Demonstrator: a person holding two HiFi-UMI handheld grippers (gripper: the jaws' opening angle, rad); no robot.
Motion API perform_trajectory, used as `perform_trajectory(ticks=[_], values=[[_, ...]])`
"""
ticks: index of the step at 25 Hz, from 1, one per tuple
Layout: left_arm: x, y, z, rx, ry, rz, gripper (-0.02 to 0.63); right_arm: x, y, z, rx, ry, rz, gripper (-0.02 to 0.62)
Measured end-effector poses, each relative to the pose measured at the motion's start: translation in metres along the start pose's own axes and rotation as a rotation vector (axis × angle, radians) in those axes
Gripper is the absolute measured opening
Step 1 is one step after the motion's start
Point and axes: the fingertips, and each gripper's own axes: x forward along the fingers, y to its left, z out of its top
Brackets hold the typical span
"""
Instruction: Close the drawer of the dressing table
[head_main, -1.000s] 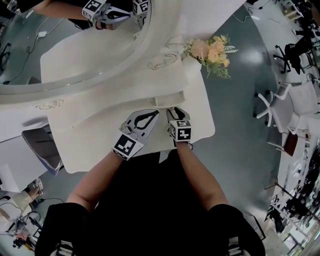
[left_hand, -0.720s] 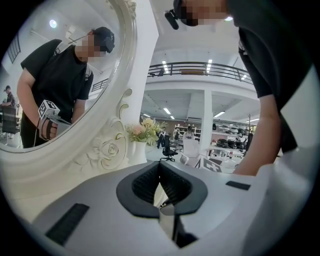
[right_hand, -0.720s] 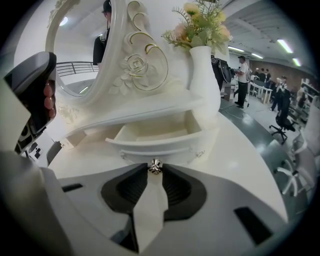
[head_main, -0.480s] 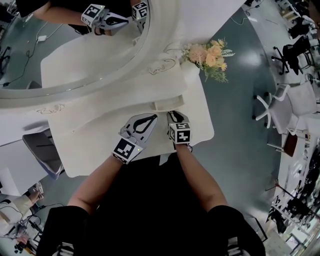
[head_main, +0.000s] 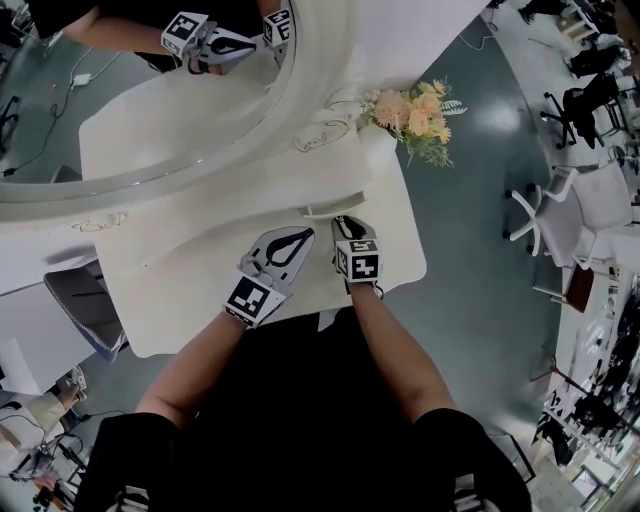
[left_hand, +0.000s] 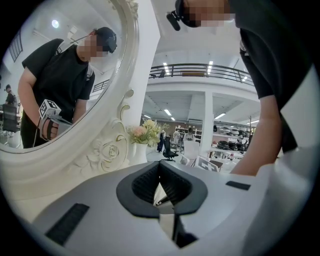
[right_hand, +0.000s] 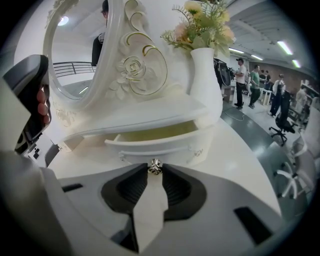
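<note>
**A:** What fills the view?
**B:** A white surface (head_main: 400, 240) with a big oval mirror (head_main: 150, 110) at its back.
**A:** And the drawer?
**B:** The drawer (right_hand: 155, 141) sits below the mirror, partway out, its inside showing. A vase (right_hand: 206, 85) stands above its right end.
**A:** The tools?
**B:** The right tool (right_hand: 154, 170) tilts down at the drawer front, set narrow and pinching the knob (right_hand: 154, 166). The left tool (head_main: 308, 234) is just beside it, tips together, holding nothing.

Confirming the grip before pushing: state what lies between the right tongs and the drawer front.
Only the small metal knob, pinched at the tips of the right tongs, with the drawer front directly behind. The right gripper view shows this.
</note>
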Motion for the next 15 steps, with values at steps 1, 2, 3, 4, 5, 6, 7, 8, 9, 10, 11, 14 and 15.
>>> perform_trajectory(ticks=[1, 2, 3, 4, 5, 6, 7, 8, 9, 10, 11, 14, 15], values=[[0.000, 0.001, 0.000, 0.003, 0.000, 0.002, -0.006, 0.001, 0.000, 0.002, -0.002, 0.000, 0.000, 0.097], [0.001, 0.002, 0.000, 0.005, -0.001, 0.003, -0.006, 0.002, 0.000, 0.004, -0.004, 0.000, -0.001, 0.095], [0.001, 0.002, 0.000, 0.007, -0.003, 0.004, -0.006, 0.003, -0.001, 0.006, -0.007, -0.001, -0.002, 0.097], [0.002, 0.003, 0.001, 0.008, -0.003, 0.005, -0.006, 0.004, -0.001, 0.008, -0.009, -0.002, -0.002, 0.097], [0.002, 0.003, 0.000, 0.009, -0.003, 0.005, -0.006, 0.005, -0.002, 0.009, -0.011, -0.002, -0.002, 0.097], [0.002, 0.004, -0.001, 0.010, -0.001, 0.005, -0.006, 0.006, -0.002, 0.011, -0.011, -0.001, -0.002, 0.097], [0.003, 0.005, -0.002, 0.010, 0.001, 0.006, -0.006, 0.007, -0.002, 0.012, -0.010, -0.001, -0.001, 0.097], [0.003, 0.005, -0.003, 0.008, 0.003, 0.008, -0.006, 0.008, -0.002, 0.012, -0.009, -0.001, 0.000, 0.097], [0.004, 0.006, -0.004, 0.005, 0.005, 0.010, -0.006, 0.009, -0.002, 0.013, -0.009, -0.002, 0.001, 0.095], [0.004, 0.007, -0.005, 0.003, 0.007, 0.012, -0.006, 0.010, -0.003, 0.014, -0.009, -0.003, 0.002, 0.097], [0.005, 0.008, -0.006, 0.002, 0.009, 0.014, -0.006, 0.011, -0.003, 0.015, -0.010, -0.004, 0.001, 0.097], [0.008, 0.010, -0.008, 0.004, 0.013, 0.017, -0.006, 0.014, -0.005, 0.018, -0.009, -0.001, -0.002, 0.095], [0.009, 0.011, -0.009, 0.003, 0.016, 0.017, -0.006, 0.016, -0.005, 0.018, -0.008, 0.001, -0.003, 0.097]])
